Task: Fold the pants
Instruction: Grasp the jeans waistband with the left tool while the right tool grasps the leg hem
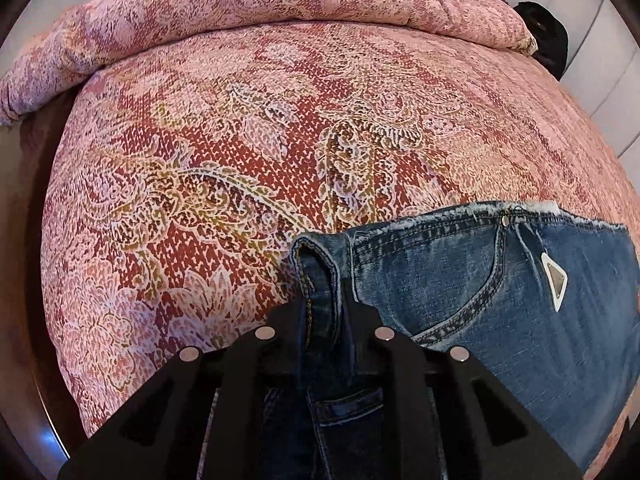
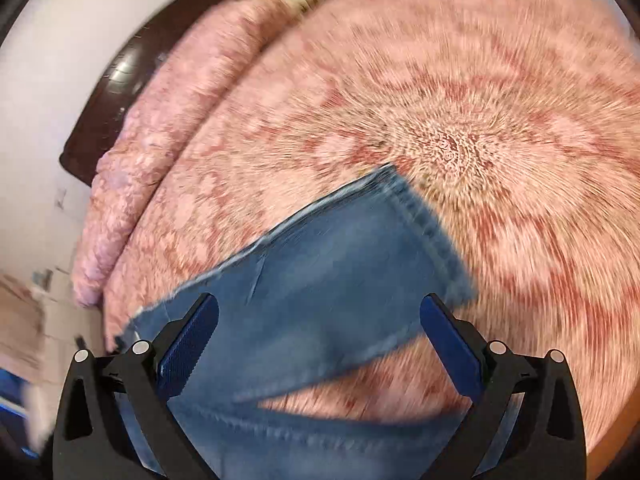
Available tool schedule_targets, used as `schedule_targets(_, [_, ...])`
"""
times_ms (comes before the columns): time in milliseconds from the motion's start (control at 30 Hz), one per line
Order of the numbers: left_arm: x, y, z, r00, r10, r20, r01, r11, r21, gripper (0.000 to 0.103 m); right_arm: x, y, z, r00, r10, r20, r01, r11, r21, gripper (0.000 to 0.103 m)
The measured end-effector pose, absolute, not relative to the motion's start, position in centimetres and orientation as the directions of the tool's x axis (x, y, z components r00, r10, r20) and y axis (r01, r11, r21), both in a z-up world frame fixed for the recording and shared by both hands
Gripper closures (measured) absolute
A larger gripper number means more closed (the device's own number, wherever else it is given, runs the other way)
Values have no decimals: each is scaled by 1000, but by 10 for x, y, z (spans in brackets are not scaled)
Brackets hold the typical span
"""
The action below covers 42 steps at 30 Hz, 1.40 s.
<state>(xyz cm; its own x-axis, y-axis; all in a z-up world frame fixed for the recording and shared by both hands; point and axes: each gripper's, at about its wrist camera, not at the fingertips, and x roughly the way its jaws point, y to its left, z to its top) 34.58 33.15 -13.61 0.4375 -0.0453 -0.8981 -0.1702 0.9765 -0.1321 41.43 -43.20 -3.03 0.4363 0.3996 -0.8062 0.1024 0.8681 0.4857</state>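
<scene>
Blue denim pants (image 1: 500,292) lie on a bed with a pink and red patterned bedspread (image 1: 260,140). In the left wrist view the frayed waistband, a front pocket and a white triangular tag (image 1: 554,278) show at the right. My left gripper (image 1: 324,296) is shut on a bunched fold of the denim with a hem at its top. In the right wrist view, which is blurred, a hemmed pant leg (image 2: 332,272) lies over the bedspread (image 2: 500,140). My right gripper (image 2: 320,320) is open, its blue pads (image 2: 188,344) spread wide above the denim, holding nothing.
A rolled quilt (image 1: 240,12) in the same pattern lies along the far edge of the bed. A dark object (image 1: 548,36) sits at the far right corner by a white wall. A dark wooden bed frame (image 2: 116,80) and pale floor show at the left.
</scene>
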Motion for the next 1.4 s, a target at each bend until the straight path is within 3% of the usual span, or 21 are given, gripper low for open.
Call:
schedule_targets(167, [342, 328, -135, 426, -26, -904, -175, 978, -110, 87, 478, -446, -44, 384, 347, -856, 142, 894, 426, 6])
schedule_targets(433, [345, 328, -136, 413, -23, -910, -180, 978, -106, 87, 536, -416, -64, 280, 282, -918, 30, 953, 302, 36])
schedule_targets(667, [351, 328, -133, 382, -12, -924, -193, 977, -92, 88, 552, -400, -94, 221, 135, -966, 9, 990, 141, 44])
schedule_targets(700, [352, 327, -132, 381, -2, -925, -194, 978, -82, 89, 551, -397, -93, 228, 117, -967, -11, 993, 117, 60])
schedule_targets(733, [352, 325, -131, 384, 7, -923, -194, 978, -73, 90, 549, -393, -90, 239, 121, -963, -36, 993, 115, 82])
schedule_targets(767, [352, 323, -130, 390, 19, -921, -196, 978, -63, 91, 547, -389, -85, 252, 123, -960, -51, 992, 114, 85])
schedule_targets(900, [344, 321, -122, 450, 40, -892, -219, 973, -67, 94, 531, -379, -60, 318, 76, -945, -108, 993, 43, 87])
schedule_targets(1400, [249, 338, -38, 792, -154, -591, -122, 908, -400, 95, 392, -400, 25, 570, 155, -807, -133, 987, 95, 87])
